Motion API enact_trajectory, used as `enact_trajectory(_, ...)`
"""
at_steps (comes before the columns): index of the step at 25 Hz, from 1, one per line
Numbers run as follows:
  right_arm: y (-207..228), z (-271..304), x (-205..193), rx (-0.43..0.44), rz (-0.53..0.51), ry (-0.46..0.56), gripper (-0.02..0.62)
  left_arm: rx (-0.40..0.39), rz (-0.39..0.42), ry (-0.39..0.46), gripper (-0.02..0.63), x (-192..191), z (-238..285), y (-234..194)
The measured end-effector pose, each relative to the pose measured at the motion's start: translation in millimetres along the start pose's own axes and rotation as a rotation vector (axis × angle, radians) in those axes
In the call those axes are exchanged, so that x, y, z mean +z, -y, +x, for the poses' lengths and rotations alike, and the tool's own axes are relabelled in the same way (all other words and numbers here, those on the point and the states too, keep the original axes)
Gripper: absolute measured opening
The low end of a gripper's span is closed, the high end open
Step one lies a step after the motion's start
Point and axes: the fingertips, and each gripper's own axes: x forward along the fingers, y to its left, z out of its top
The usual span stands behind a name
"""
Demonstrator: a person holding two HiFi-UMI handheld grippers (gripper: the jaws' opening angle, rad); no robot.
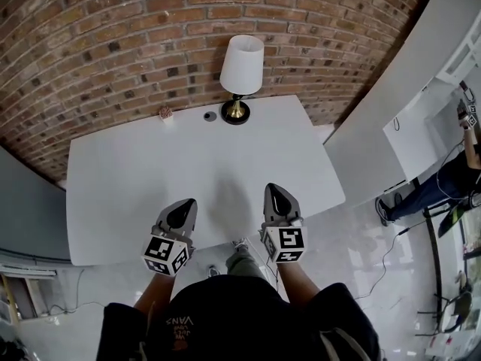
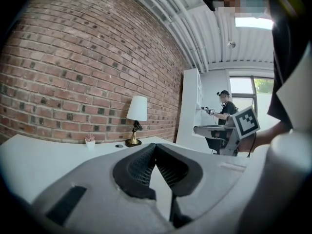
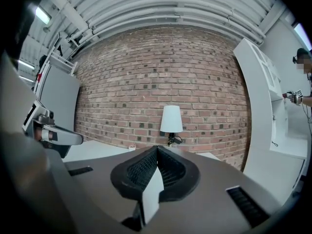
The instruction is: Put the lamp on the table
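Lamp [image 1: 240, 77] is upright on the white surface [image 1: 150, 194], at the far edge against the brick wall [image 1: 113, 43], with its white shade over a brass stem and a dark round base. So I judge the placement done. A small dark disc [image 1: 210, 116] lies just beside the base on its left, and a tiny potted plant [image 1: 165, 114] sits a bit further left. Left claw [image 1: 183, 210] has its jaws pressed together with nothing between them. Right claw [image 1: 279, 198] is the same, pads meeting and empty. Both hover side by side over the near edge of the surface, well apart from the lamp, noses pointed at it. The step in hand looks like wrap-up. To do it well I'd keep both claws level and back on the near side, with no reaching or sweeping toward the far edge. That shade looks top-heavy on a narrow base and would likely tip from a light knock. If the lamp needs nudging off the edge, I'd open one claw first and take the stem low, under the shade and never on it. I'd come in from the right, where the disc and plant aren't in the way. Another person [image 1: 443, 186] is working far off to the right and is no concern.
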Motion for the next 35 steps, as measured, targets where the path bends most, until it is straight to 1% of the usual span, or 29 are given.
enact_trajectory(4,-10,-16,-3,-0.002,-0.002,0.007,-0.002,-0.016,-0.007,0.0,-0.002,-5,-9,12)
enact_trajectory(8,-24,-28,-12,0.022,-0.005,-0.013,-0.002,-0.021,-0.008,-0.001,-0.002,-10,-18,20)
enact_trajectory(13,-36,-33,-12,0.041,-0.014,-0.015,-0.002,-0.019,-0.019,0.0,-0.002,-14,-28,23)
enact_trajectory(23,-44,-39,-12,0.044,0.006,-0.006,-0.002,-0.017,-0.016,0.001,-0.002,-18,-37,27)
enact_trajectory(35,-44,-40,-12,0.034,0.02,-0.001,-0.002,-0.002,-0.028,-0.001,-0.002,-21,-38,23)
